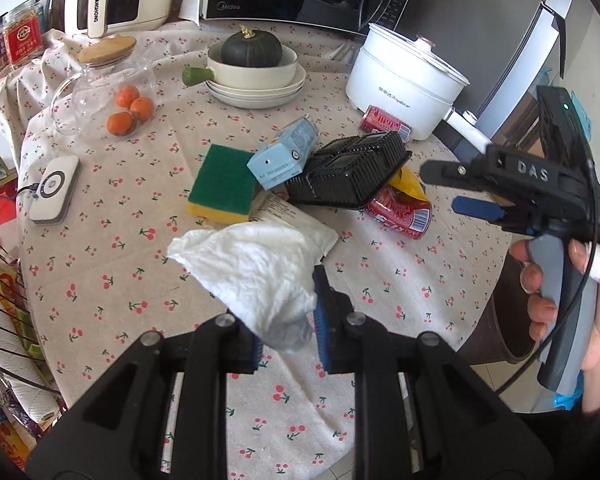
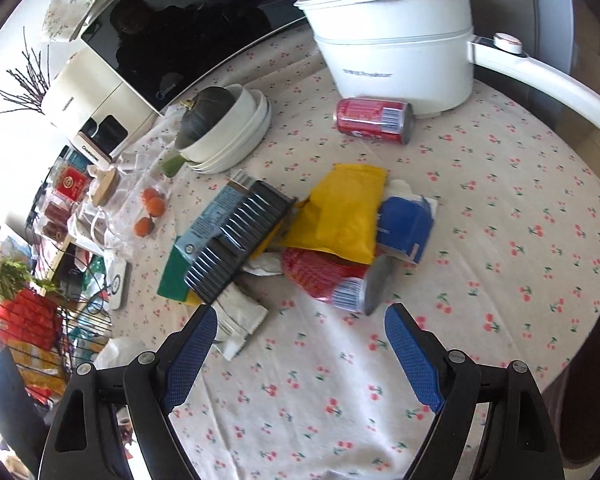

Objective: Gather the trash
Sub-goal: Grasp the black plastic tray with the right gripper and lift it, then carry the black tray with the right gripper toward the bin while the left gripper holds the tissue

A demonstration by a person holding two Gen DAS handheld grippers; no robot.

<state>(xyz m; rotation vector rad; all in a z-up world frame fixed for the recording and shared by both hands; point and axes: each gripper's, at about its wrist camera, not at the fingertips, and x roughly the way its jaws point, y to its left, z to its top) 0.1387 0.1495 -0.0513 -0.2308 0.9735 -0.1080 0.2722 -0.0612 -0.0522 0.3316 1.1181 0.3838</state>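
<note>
At six o'clock, left gripper [image 1: 286,330] clamps the tissue [image 1: 256,276]; thin pinch, could slip; right gripper [image 2: 300,354] gapes empty.

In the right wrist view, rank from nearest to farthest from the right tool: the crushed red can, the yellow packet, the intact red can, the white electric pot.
1. Crushed red can: just ahead of the open right tool.
2. Yellow packet: behind it, mid-pile.
3. Intact red can: lying farther back.
4. White electric pot: far edge, right behind that can.
</note>
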